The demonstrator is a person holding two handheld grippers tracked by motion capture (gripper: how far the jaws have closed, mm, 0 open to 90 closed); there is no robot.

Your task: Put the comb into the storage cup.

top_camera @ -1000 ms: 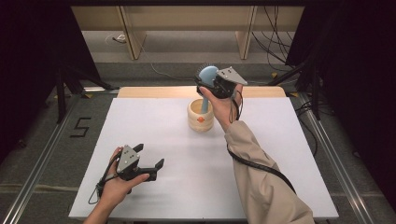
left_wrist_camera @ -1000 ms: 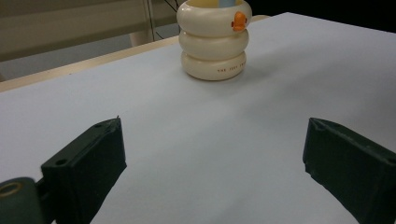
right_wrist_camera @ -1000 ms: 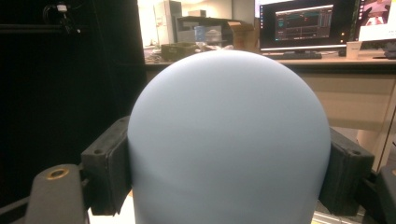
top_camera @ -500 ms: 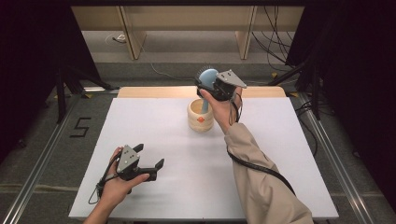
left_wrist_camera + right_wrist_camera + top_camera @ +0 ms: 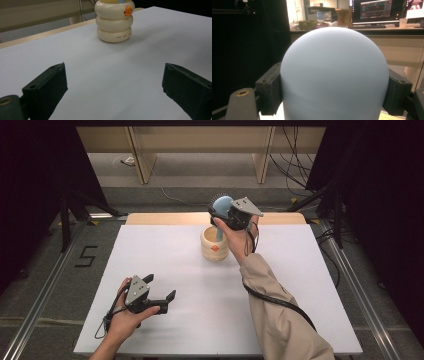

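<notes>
A cream cup shaped like stacked rings point(image 5: 214, 245), with a small orange mark on its side, stands at the back middle of the white table point(image 5: 300, 270). A light blue brush with a rounded head point(image 5: 221, 203) stands with its handle down in the cup. My right gripper point(image 5: 226, 212) is shut on the head, which bulges between the black pads point(image 5: 268, 90) in the right gripper view as a blue dome point(image 5: 334, 75). My left gripper point(image 5: 160, 287) rests open near the front left, with the cup point(image 5: 115, 22) ahead of its bare jaws.
A wooden strip point(image 5: 160, 218) runs along the table's back edge. Behind it stand pale wooden shelf legs point(image 5: 142, 165), with cables on the floor point(image 5: 295, 170). A "5" is marked on the floor at the left point(image 5: 86, 256). Metal rails flank the table.
</notes>
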